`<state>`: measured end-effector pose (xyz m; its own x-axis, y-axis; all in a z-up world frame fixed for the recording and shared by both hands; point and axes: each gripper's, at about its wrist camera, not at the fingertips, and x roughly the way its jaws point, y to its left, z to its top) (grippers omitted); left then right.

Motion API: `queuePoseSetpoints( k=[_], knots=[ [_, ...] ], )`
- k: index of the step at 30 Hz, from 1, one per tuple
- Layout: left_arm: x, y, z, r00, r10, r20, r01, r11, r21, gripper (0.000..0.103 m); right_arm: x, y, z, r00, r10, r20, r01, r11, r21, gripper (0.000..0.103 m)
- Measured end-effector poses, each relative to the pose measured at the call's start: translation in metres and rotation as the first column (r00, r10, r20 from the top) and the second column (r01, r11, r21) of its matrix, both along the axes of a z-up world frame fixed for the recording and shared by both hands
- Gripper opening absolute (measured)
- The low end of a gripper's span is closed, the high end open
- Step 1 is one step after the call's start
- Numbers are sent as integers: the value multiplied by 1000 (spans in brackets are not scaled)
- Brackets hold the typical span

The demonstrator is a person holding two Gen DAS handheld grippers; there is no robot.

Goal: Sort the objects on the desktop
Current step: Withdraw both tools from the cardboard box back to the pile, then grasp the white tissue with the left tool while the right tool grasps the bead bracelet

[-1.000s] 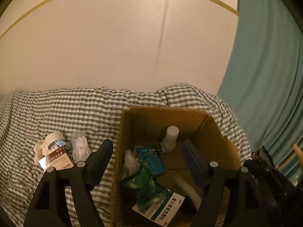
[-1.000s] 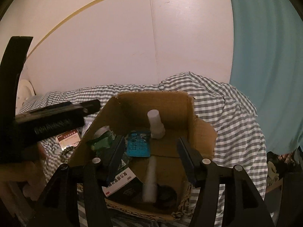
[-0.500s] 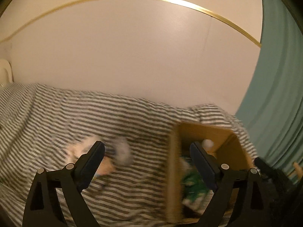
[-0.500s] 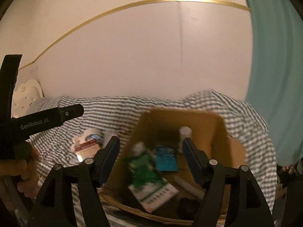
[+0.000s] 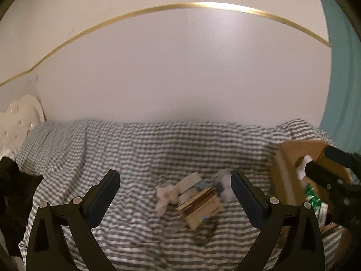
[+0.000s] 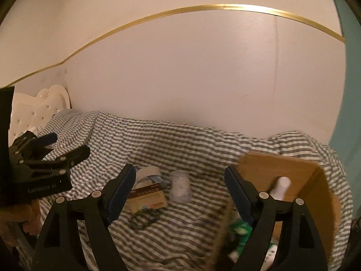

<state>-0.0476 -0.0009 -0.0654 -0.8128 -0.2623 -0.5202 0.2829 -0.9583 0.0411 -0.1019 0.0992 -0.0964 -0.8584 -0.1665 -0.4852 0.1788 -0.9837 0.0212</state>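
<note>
A small pile of loose objects lies on the checked bedspread (image 5: 146, 149): a brown-and-red medicine box (image 5: 199, 204) (image 6: 147, 197), a white tape roll (image 6: 147, 172), a clear plastic cup (image 6: 180, 186), a crumpled white tissue (image 5: 165, 195) and a dark bead bracelet (image 6: 144, 219). An open cardboard box (image 6: 284, 164) (image 5: 284, 176) stands to the right, holding a white bottle (image 6: 281, 188) and green packets (image 6: 241, 227). My left gripper (image 5: 174, 201) is open and empty, above the pile. My right gripper (image 6: 180, 198) is open and empty between pile and box.
A white wall with a gold strip is behind the bed. A teal curtain (image 5: 343, 79) hangs at the right. A white tufted headboard (image 6: 42, 108) is at the far left. Dark clothing (image 5: 11, 180) lies at the bed's left edge.
Both grippers have swung left from over the cardboard box to the pile of loose objects on the bedspread. Both stayed open and empty. The views are motion-blurred.
</note>
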Motion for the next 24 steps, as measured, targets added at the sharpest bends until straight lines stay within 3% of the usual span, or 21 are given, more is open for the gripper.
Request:
queuePoseSetpoints(
  k=[6,14,24],
  knots=[
    [6,-54,-24,998,35,43,-38,997,61,101,-17,-38,-24,998,18,56,-18,1000,-2,81],
    [-7,-94,-70,992,30,127,-39,997,65,101,-46,-70,-71,987,39,155,-38,999,-4,81],
    [-54,-90,-125,980,-58,190,35,992,125,99,-64,-80,-129,947,71,312,-67,997,-25,81]
  ],
)
